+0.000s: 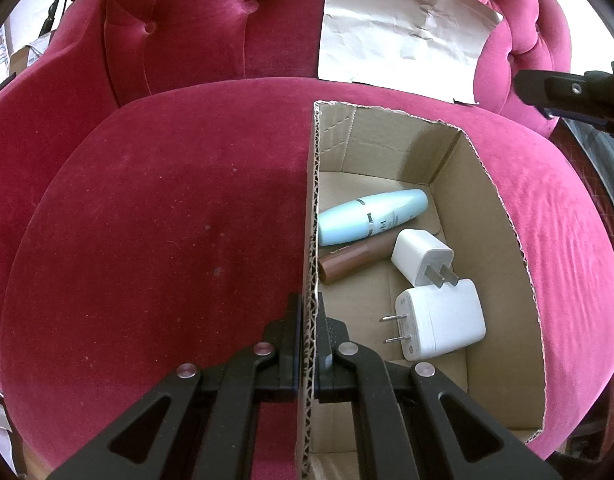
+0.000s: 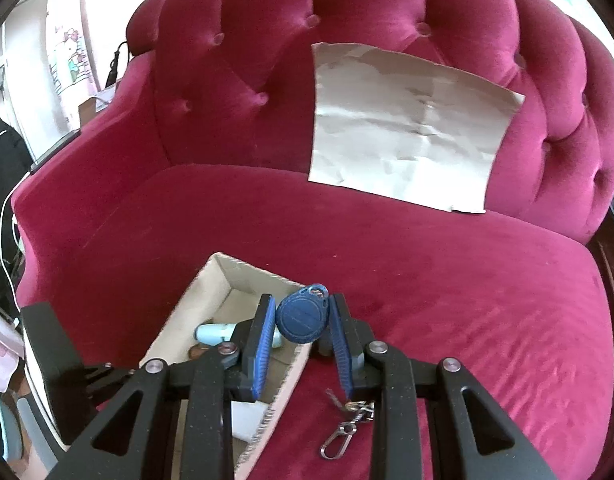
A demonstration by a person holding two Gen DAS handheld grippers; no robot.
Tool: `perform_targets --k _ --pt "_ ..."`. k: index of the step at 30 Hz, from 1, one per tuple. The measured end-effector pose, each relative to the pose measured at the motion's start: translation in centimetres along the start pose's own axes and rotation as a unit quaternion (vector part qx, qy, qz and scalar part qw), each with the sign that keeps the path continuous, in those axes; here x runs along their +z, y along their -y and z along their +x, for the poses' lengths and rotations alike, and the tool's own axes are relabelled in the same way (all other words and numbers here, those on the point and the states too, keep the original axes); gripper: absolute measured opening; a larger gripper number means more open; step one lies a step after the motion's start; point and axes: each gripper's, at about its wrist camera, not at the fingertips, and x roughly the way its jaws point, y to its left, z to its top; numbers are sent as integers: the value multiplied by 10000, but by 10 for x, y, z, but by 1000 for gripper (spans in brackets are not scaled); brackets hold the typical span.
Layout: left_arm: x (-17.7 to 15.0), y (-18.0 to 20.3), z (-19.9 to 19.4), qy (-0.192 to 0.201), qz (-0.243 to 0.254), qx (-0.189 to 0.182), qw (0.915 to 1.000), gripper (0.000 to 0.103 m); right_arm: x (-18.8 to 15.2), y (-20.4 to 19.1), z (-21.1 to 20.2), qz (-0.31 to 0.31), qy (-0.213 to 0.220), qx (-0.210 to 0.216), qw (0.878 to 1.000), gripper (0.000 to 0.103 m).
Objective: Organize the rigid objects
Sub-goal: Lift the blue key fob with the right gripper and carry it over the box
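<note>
Crimson tufted velvet sofa [image 2: 427, 272] fills my view, a creased paper sheet [image 2: 407, 128] propped on its backrest. On the seat sits an open cardboard box [image 1: 499, 216]; my left claw [image 1: 307, 344] is clenched on its near wall. My right claw [image 2: 303, 320] grips a blue key fob [image 2: 303, 316] between its pads, over the box's right edge, loop end pointing away, keyring clip [image 2: 339, 440] dangling below. Inside lie a pale blue bottle [image 1: 371, 216], a brown tube [image 1: 355, 258] and two white chargers [image 1: 443, 326].
</note>
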Motion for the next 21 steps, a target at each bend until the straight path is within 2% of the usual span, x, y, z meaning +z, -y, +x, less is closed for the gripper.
perform_targets --k 10,21 --pt "2 -3 1 -17 -10 -40 10000 3 -6 -28 21 -211 -174 379 9989 29" --pt "2 -3 1 -19 -7 -51 10000 3 -17 -44 45 -368 -384 564 9970 29"
